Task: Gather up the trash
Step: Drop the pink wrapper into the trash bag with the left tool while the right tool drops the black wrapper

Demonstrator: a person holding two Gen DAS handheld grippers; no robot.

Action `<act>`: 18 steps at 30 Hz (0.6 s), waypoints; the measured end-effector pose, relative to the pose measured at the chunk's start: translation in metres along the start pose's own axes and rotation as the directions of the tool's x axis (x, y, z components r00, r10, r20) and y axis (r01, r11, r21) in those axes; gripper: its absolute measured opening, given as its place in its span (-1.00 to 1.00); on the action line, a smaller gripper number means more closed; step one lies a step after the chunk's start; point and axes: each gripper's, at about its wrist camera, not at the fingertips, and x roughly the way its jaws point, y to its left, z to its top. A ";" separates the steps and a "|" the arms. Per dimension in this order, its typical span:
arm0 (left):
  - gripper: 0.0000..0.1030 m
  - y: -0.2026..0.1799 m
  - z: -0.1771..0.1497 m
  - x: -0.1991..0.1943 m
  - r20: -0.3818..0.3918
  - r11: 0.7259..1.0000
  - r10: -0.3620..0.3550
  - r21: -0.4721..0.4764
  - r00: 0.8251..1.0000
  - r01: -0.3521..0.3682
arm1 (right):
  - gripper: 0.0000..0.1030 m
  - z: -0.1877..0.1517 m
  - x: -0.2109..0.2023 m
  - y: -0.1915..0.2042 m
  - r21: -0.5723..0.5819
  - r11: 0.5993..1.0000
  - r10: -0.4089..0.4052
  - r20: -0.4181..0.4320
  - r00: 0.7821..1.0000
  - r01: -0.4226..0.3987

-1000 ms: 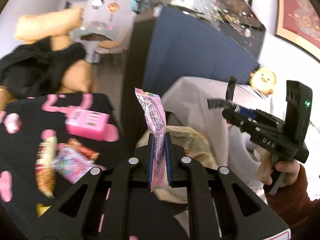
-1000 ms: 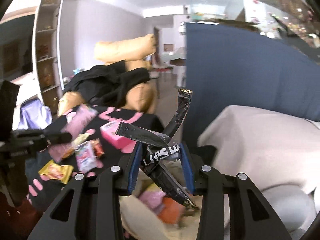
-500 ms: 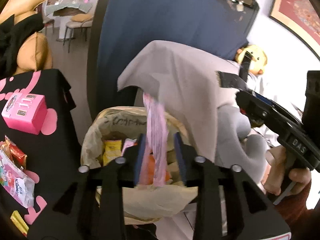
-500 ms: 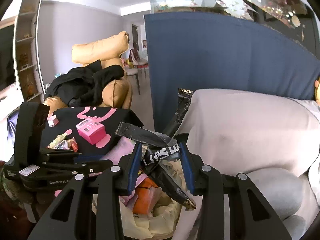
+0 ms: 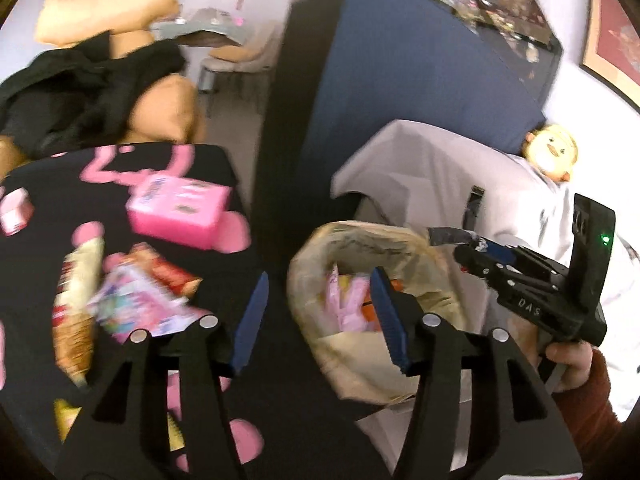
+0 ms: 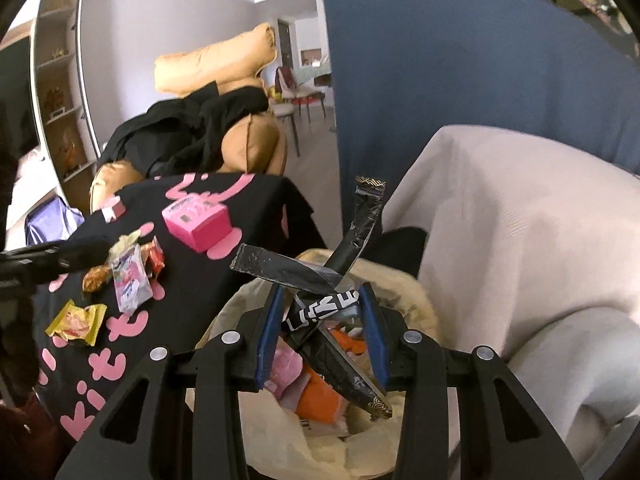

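My left gripper [image 5: 318, 320] hangs at the left rim of the beige trash bag [image 5: 360, 236]. Its jaws are opening and nothing is between them. A pink wrapper [image 5: 344, 304] lies inside the bag. My right gripper [image 6: 322, 308] is shut on crumpled black wrappers [image 6: 332, 304] just above the bag's mouth [image 6: 400, 288]. It also shows in the left wrist view, where the right gripper [image 5: 466, 246] is at the bag's right rim, held by a hand. More wrappers lie on the black table [image 6: 192, 280]: a yellow one [image 6: 76, 322], a pink-and-white packet [image 6: 130, 276] and a red one [image 6: 156, 258].
A pink box [image 6: 198, 224] stands on the table's black cloth with pink print. A grey-draped seat [image 6: 520, 240] flanks the bag on the right, with a blue panel [image 6: 440, 80] behind. A tan armchair with black clothes [image 6: 192, 128] sits beyond the table.
My left gripper opened and let the pink wrapper fall into the bag, then swung back to the left. My right gripper sank closer to the bag's mouth, still holding the black wrappers.
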 end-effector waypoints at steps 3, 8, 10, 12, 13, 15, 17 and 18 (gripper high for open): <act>0.00 0.022 -0.011 -0.015 0.007 0.998 0.050 -0.028 0.999 -0.050 | -0.29 -0.003 0.010 0.008 -0.016 1.000 -0.004 -0.022 1.000 0.004; 0.00 0.058 -0.027 -0.036 0.003 0.989 0.128 -0.071 0.992 -0.127 | -0.29 -0.009 0.027 0.010 -0.012 1.000 -0.025 -0.055 0.998 0.025; 0.00 0.072 -0.033 -0.045 0.009 0.984 0.155 -0.093 0.988 -0.154 | -0.29 -0.010 0.035 0.008 0.001 0.999 -0.042 -0.075 0.996 0.043; 0.01 0.087 -0.038 -0.055 0.022 0.977 0.183 -0.113 0.983 -0.179 | -0.26 -0.013 0.045 0.005 0.019 0.998 -0.049 -0.111 0.993 0.052; 0.01 0.092 -0.039 -0.058 0.026 0.975 0.189 -0.121 0.982 -0.185 | -0.24 -0.014 0.049 0.004 0.029 0.998 -0.050 -0.133 0.990 0.054; 0.04 0.106 -0.045 -0.066 0.031 0.969 0.204 -0.146 0.978 -0.198 | -0.01 -0.016 0.056 0.004 0.040 0.997 -0.052 -0.168 0.984 0.059; 0.09 0.114 -0.049 -0.071 0.033 0.965 0.216 -0.159 0.976 -0.208 | 0.16 -0.018 0.058 0.006 0.045 0.997 -0.053 -0.172 0.984 0.061; 0.10 0.121 -0.052 -0.076 0.035 0.961 0.227 -0.169 0.973 -0.218 | 0.18 -0.019 0.057 0.009 0.039 0.997 -0.061 -0.170 0.984 0.069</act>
